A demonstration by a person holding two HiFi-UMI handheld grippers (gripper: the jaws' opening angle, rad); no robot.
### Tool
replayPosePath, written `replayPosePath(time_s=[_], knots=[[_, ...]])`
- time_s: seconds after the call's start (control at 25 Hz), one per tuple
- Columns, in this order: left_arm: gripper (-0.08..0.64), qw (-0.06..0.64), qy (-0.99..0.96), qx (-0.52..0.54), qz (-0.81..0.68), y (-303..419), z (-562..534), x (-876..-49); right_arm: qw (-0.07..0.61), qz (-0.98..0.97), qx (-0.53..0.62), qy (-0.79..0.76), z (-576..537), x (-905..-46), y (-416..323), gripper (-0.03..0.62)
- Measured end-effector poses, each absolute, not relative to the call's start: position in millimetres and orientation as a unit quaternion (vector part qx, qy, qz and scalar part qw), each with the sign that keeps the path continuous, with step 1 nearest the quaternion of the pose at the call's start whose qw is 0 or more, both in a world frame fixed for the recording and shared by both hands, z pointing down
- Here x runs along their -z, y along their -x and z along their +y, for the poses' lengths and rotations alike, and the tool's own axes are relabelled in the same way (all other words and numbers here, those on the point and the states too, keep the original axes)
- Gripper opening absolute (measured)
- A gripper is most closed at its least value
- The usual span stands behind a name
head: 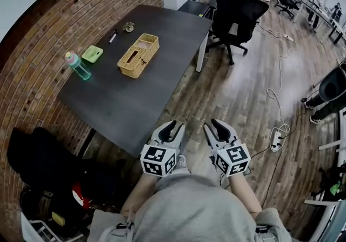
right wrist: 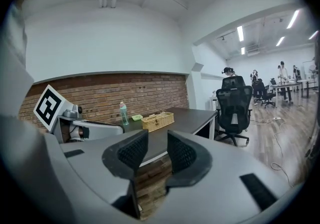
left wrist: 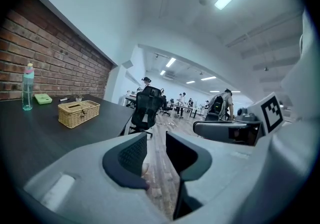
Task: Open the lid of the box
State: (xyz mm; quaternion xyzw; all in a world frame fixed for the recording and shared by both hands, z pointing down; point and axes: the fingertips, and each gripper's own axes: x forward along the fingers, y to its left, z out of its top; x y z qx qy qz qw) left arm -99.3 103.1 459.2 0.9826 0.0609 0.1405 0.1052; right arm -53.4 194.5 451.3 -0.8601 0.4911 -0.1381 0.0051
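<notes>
Presently, nothing of the task has been started, and the step in hand is judged to be the approach. The dark table (head: 124,100) lies ahead and to the left in the head view, with a brick wall along its far side and a black office chair (head: 238,14) standing off its far corner. The left gripper (left wrist: 155,138) and the right gripper (right wrist: 157,135) are held side by side close to the person's body, short of the table's near edge; each pair of jaws is spread apart, and only floor or table edge is seen through the gap, so nothing is pinched. The wicker box (head: 138,55) rests toward the far half of the table, well apart from both grippers, its lid (head: 141,46) down and flat. A teal bottle (head: 78,66) stands to its left, a green container (head: 92,53) lies between the two, and a marker (head: 113,36) lies beyond. What appears to be a small dark clasp (left wrist: 84,112) is seen on one long side of the box. For a clean opening, the table should be closed in on first. The box body would best be steadied with one gripper while the lid edge on the clasp side is lifted with the other. The light wickerwork is likely to slide if only the lid is pulled. The bottle should be kept clear of the left gripper's path.
</notes>
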Motion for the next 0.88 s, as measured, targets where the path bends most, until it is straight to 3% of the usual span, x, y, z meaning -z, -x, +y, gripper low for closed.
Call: replayPosePath(time_s=[0.48,0.88], knots=[[0.15,0.091,-0.984,-0.137,0.069,22,28,-460,0.018,0.493,0.142,0.858,120,-454,-24,0.185],[0.163,0.103,-0.984,-0.136,0.06,-4,-13,-467,0.021,0.504,0.149,0.85,77,-462,-54,0.201]])
